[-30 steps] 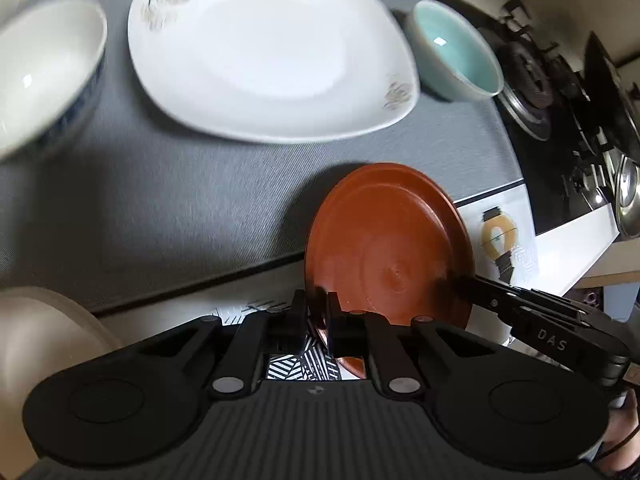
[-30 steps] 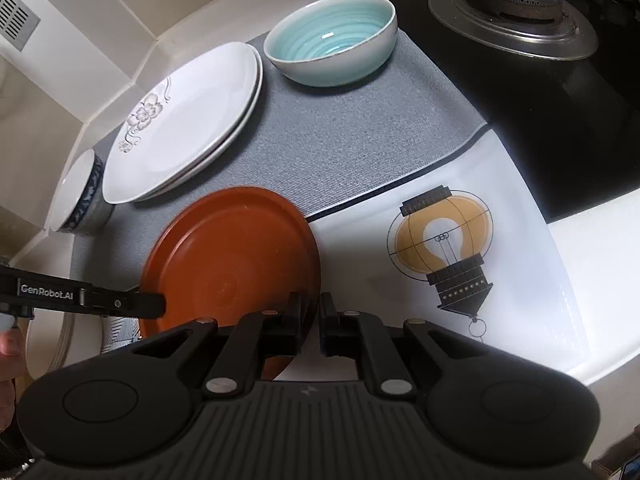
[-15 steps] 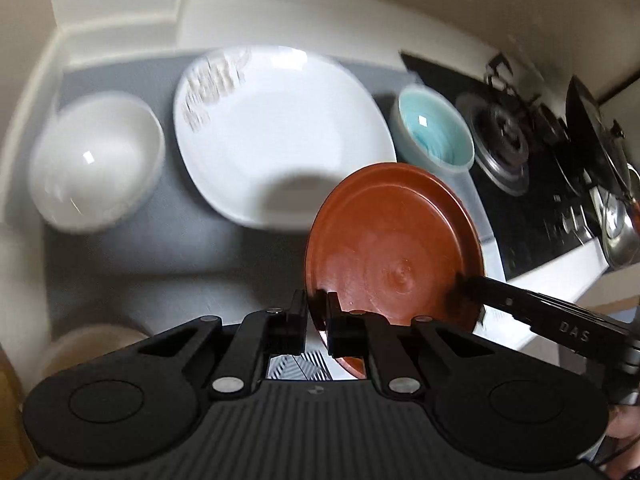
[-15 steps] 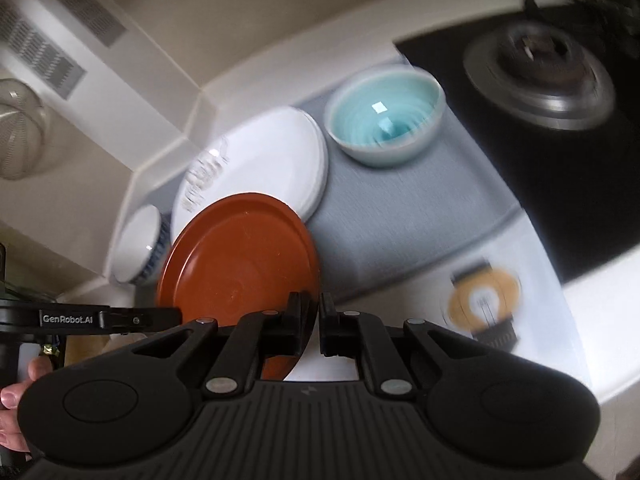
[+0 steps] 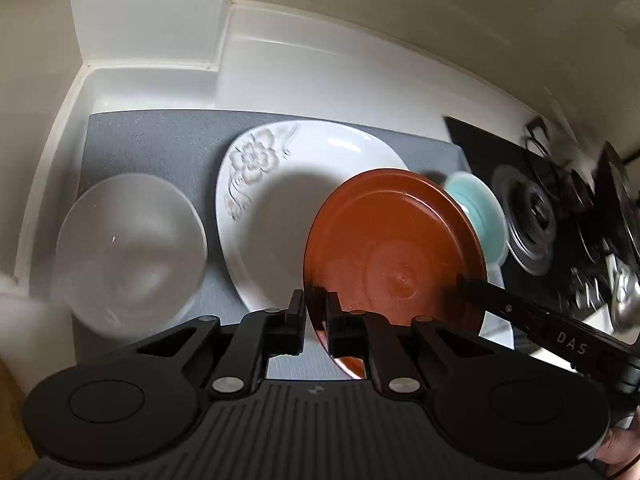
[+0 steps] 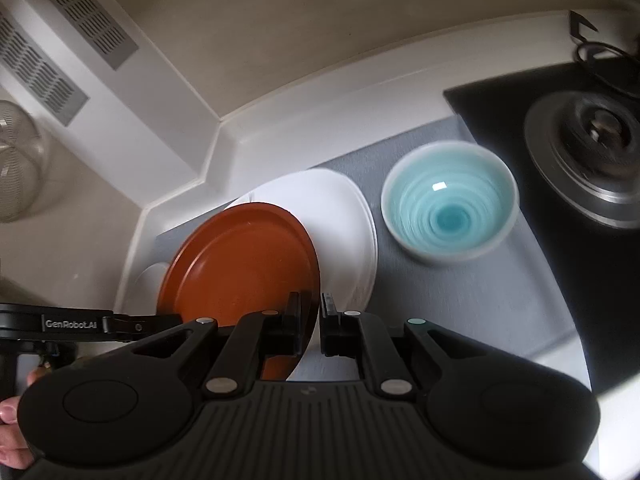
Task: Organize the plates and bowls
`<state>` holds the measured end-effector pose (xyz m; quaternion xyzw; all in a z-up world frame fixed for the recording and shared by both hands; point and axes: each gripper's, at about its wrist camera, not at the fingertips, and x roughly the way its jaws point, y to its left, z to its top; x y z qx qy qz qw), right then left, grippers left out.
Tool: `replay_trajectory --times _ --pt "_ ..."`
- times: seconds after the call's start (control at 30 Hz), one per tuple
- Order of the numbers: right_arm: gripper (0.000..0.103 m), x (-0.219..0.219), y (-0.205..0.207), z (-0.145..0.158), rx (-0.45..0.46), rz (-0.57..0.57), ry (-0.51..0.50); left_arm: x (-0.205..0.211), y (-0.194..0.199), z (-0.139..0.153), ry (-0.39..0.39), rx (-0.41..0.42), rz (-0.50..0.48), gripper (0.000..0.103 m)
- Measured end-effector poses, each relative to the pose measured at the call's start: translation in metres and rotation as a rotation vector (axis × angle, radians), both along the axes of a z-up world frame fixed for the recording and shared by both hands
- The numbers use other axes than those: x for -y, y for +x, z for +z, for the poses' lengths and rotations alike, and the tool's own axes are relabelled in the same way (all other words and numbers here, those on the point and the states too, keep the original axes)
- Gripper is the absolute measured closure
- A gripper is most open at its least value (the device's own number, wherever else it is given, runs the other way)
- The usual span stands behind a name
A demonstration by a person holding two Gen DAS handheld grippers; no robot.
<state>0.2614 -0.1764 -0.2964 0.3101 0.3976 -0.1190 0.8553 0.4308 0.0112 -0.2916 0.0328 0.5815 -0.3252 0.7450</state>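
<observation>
A round brown plate (image 5: pixel 396 256) (image 6: pixel 244 264) hangs in the air, tilted, above the edge of a white flower-patterned plate (image 5: pixel 280 200) (image 6: pixel 340 216). My left gripper (image 5: pixel 314 308) is shut on the brown plate's near-left rim. My right gripper (image 6: pixel 318 312) is shut on the opposite rim, and its fingers (image 5: pixel 468 284) show in the left wrist view. A white bowl (image 5: pixel 128 244) stands left of the white plate. A teal bowl (image 5: pixel 480 216) (image 6: pixel 448 216) stands to its right. All rest on a grey mat (image 5: pixel 152 140) (image 6: pixel 460 292).
A black gas hob (image 5: pixel 528 216) (image 6: pixel 592 152) with burners borders the mat on the right. The white countertop wall and corner (image 5: pixel 160 76) close in the back and left. A vent grille (image 6: pixel 44 68) and a wire strainer (image 6: pixel 16 168) are at far left.
Both grippers have lifted the brown plate off the counter's front and carried it up and back. It now overlaps the white plate, and the counter looks farther away.
</observation>
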Motion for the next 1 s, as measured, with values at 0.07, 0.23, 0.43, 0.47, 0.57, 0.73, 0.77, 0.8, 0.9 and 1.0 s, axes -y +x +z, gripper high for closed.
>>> replay_trajectory --times 0.07,0.23,0.43,0.47,0.57,0.73,0.77,0.8,0.9,1.0 --pt "0.093 0.007 0.02 -0.013 -0.035 0.0 -0.034 0.007 0.019 -0.021 -0.007 -0.07 0.019 0.091" --pt "0.093 0.009 0.057 -0.036 -0.07 0.042 -0.083 0.015 0.044 -0.054 0.033 -0.117 0.1 0.091" --pt "0.093 0.008 0.072 -0.048 -0.071 0.054 -0.091 0.027 0.044 -0.048 0.088 0.048 0.08 0.091" --pt "0.093 0.009 0.073 -0.05 -0.071 0.049 -0.09 0.028 0.045 -0.05 0.09 0.052 0.076 0.091" --pt "0.094 0.012 0.072 -0.055 -0.076 0.043 -0.082 0.032 0.046 -0.054 0.11 0.065 0.06 0.091" --pt "0.094 0.014 0.071 -0.059 -0.077 0.023 -0.083 0.034 0.039 -0.059 0.099 0.081 0.041 0.091" --pt "0.093 0.014 0.07 -0.059 -0.074 0.02 -0.082 0.036 0.038 -0.059 0.094 0.089 0.036 0.091" --pt "0.089 0.015 0.071 -0.059 -0.067 0.019 -0.075 0.035 0.037 -0.059 0.092 0.095 0.03 0.091" --pt "0.083 0.015 0.065 -0.058 -0.022 0.028 -0.034 0.029 0.031 -0.05 0.109 0.118 0.041 0.071" --pt "0.068 0.01 0.054 -0.053 -0.014 0.029 -0.058 0.003 0.013 -0.029 0.083 0.194 0.068 0.062"
